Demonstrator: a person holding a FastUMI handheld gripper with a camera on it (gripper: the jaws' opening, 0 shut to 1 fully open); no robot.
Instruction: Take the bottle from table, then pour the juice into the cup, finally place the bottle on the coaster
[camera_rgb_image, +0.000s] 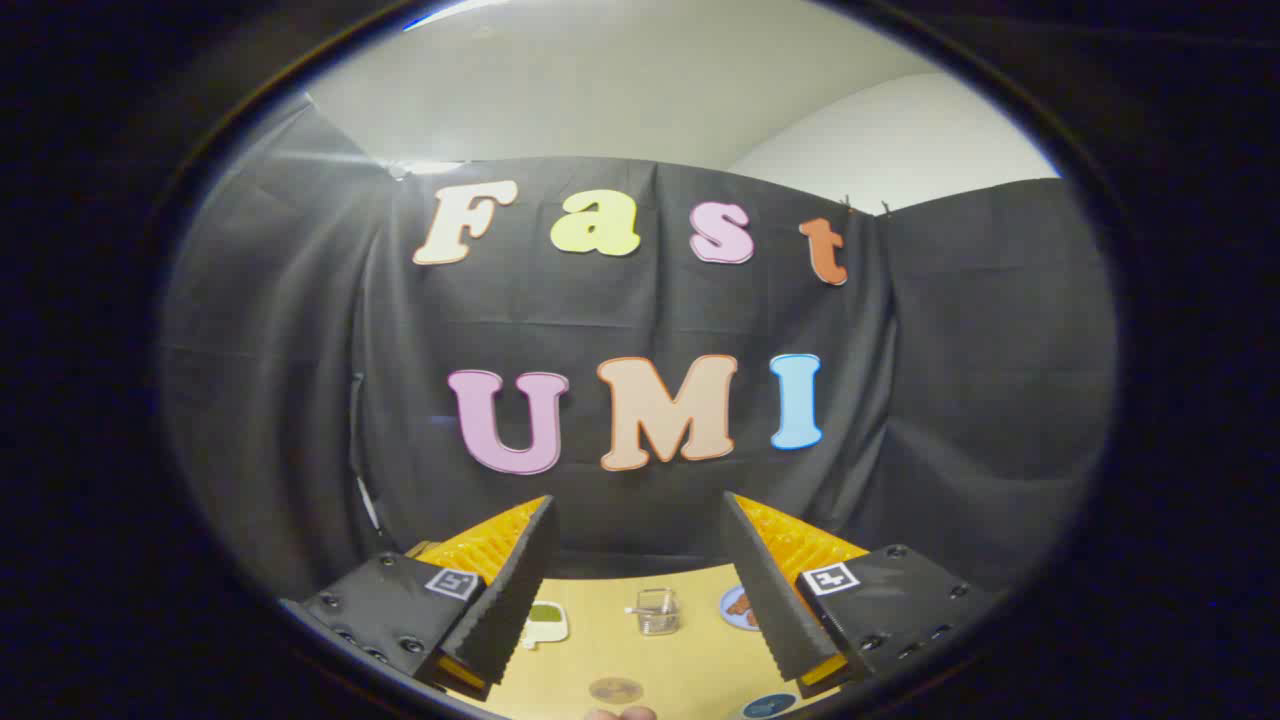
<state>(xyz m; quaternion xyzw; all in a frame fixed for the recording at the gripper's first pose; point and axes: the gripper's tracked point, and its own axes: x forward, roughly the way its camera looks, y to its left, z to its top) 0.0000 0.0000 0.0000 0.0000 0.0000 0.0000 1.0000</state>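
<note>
Light wooden bench (690, 665) against black draped cloth wall, pale ceiling above. Tongs (640, 585) gape wide, holding nothing, ridged fingers (515, 590). Beyond them a clear glass cup (655, 610) sits mid-bench; round blue coaster (738, 607) beside it; white card (545, 622) opposite. Bottle can't be made out.

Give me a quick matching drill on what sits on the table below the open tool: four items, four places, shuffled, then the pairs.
Items:
1. clear cup
2. white-and-green item
3. disc with brown picture
4. tan disc

Places:
A. partly hidden behind the right finger
B. nearest the camera, in front of the cup
C. midway between the two fingers, on the table
D. right beside the left finger

Pairs: 1-C; 2-D; 3-A; 4-B

The tool is open and holds nothing.
</note>
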